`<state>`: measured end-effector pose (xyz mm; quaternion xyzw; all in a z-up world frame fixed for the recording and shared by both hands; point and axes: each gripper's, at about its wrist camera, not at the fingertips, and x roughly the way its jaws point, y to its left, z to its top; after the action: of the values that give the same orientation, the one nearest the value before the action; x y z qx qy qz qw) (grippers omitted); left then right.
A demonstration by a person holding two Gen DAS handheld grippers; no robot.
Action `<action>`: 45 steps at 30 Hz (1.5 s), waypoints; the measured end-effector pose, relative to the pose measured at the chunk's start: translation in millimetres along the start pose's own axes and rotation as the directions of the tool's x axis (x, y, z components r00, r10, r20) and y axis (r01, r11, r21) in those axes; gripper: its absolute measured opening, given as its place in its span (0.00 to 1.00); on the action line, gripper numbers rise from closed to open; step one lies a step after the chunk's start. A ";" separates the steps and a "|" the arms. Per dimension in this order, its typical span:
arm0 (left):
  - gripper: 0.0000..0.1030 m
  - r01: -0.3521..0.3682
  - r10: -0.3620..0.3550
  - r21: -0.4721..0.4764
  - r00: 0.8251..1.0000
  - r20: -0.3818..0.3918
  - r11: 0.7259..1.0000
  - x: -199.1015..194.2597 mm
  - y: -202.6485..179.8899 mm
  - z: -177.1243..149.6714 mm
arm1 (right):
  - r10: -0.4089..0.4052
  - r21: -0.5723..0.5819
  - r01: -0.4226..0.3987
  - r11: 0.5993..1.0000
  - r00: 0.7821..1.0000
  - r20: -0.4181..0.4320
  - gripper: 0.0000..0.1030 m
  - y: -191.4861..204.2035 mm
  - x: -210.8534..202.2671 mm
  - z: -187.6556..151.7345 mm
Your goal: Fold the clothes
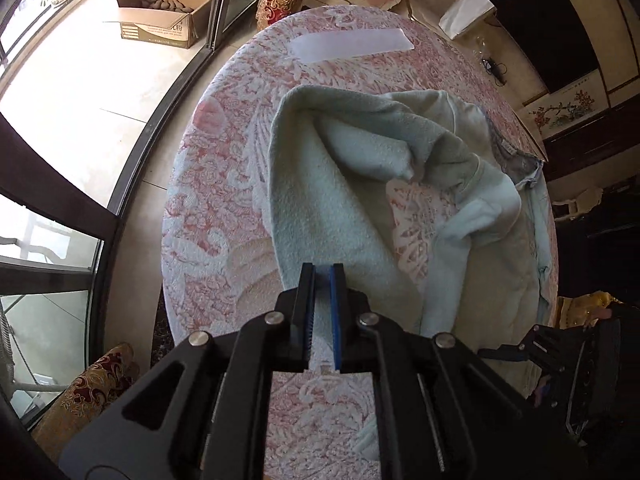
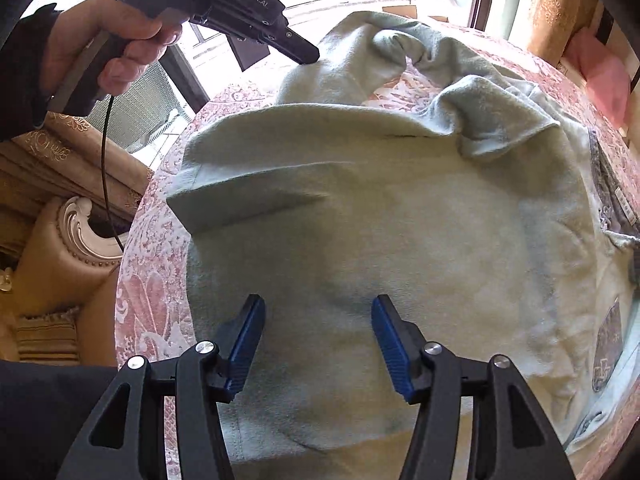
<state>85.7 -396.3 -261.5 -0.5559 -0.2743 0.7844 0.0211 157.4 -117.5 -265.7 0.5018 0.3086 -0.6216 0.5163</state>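
Fingers of the left gripper (image 1: 322, 270) are pinching the sweater (image 2: 380, 208) edge while the right gripper (image 2: 318, 312) is hovering spread; folding seems underway, needing a second grasp.

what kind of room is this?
Probably a home living or dining room: a round table with a floral cloth, ornate upholstered chairs, and glass doors onto a balcony with a cardboard box.

The garment (image 2: 360, 220) lies on the table (image 1: 208, 200), a paper strip (image 1: 352, 45) behind it.
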 end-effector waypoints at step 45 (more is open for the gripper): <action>0.04 -0.286 0.285 0.055 0.958 0.026 0.957 -46.6 96.0 99.7 | 0.021 0.053 -0.023 0.998 0.999 0.048 0.78 -33.8 -33.7 37.1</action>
<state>41.5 -534.0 -241.8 -0.5818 -0.1684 0.7918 -0.0788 112.7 -130.4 -227.1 0.5040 0.2742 -0.6356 0.5166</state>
